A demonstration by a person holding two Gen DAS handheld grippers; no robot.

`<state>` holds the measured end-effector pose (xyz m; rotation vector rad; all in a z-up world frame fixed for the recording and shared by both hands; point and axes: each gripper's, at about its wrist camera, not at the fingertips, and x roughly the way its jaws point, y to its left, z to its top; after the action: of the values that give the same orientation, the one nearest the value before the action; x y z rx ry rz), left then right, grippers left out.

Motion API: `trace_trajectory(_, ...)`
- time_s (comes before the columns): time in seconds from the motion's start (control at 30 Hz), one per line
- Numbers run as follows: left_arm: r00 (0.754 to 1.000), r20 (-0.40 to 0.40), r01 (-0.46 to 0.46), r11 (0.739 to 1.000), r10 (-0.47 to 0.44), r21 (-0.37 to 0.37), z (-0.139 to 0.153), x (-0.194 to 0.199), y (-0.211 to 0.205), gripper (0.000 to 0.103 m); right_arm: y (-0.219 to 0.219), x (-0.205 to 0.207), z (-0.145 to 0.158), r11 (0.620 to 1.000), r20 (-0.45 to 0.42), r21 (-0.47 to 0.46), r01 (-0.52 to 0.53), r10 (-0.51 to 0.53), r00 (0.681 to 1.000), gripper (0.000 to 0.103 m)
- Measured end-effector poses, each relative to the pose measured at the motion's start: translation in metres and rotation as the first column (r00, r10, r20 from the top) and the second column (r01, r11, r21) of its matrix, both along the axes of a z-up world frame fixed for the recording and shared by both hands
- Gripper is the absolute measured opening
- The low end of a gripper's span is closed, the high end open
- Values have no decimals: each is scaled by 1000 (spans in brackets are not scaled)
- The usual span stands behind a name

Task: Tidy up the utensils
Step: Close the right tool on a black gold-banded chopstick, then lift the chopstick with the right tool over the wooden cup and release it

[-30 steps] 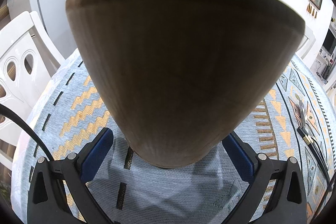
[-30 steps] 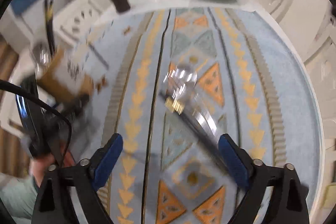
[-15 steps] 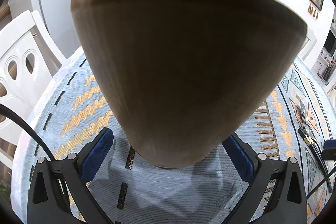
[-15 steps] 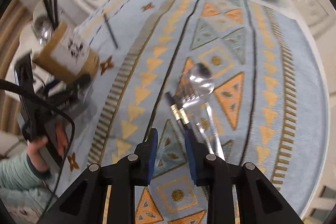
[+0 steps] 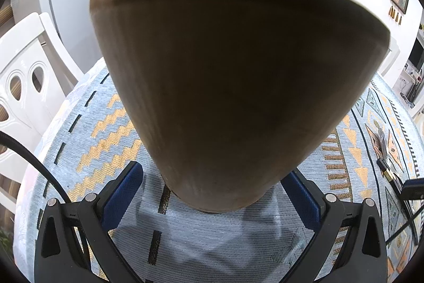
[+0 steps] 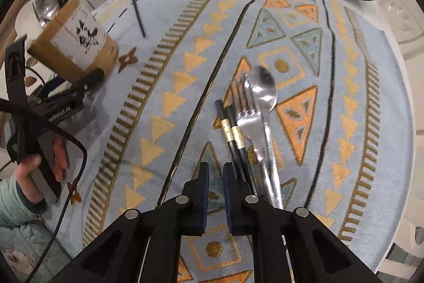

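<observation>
Right claw (image 6: 215, 171) points steeply down at the bench (image 6: 164, 86), which wears a pale blue cloth with orange triangles. Its blue pads have just been closing and now stand nearly together with only a thin slit of cloth showing between them; nothing is caught there. Just to the right of the right-hand pad lie the loose utensils: a pair of black chopsticks (image 6: 233, 131) with gold bands, a fork (image 6: 247, 121) and a spoon (image 6: 262, 89), bunched side by side on the cloth. Whether that pad touches the chopsticks cannot be told.

Left claw (image 5: 212, 190) is spread wide around the base of a brown holder (image 5: 238, 86), one blue pad at each side of it; whether the pads actually press on the wall is not clear. Handles of utensils already stand up out of the holder's rim. In the right wrist view a hand (image 6: 29, 177) in a green sleeve grips the left claw's handle beside the holder, which carries a white label. A single dark stick (image 6: 137, 13) lies alone on the cloth farther off
</observation>
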<state>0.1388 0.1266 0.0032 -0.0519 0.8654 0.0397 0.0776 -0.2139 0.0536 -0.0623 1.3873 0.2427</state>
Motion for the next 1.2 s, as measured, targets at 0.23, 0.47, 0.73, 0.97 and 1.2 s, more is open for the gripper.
trace_trajectory(0.23,1000,1,1,1000,-1,-4,-1,0,0,103,-10,4,-10,1000,-33,4,23,-23,999,11)
trace_trajectory(0.47,1000,1,1,1000,-1,-5,-1,0,0,103,-7,8,-12,1000,-66,-9,-19,19,998,11)
trace_trajectory(0.73,1000,1,0,1000,0,-8,-1,0,0,103,24,31,-34,987,-161,-101,-125,108,981,24)
trace_trajectory(0.97,1000,0,-2,1000,2,-10,-1,0,-3,103,34,36,-36,988,-84,-112,-107,98,992,9)
trace_trajectory(1.2,1000,-2,-2,1000,2,-8,1,0,-2,103,32,18,-19,998,-2,-33,-62,62,998,6)
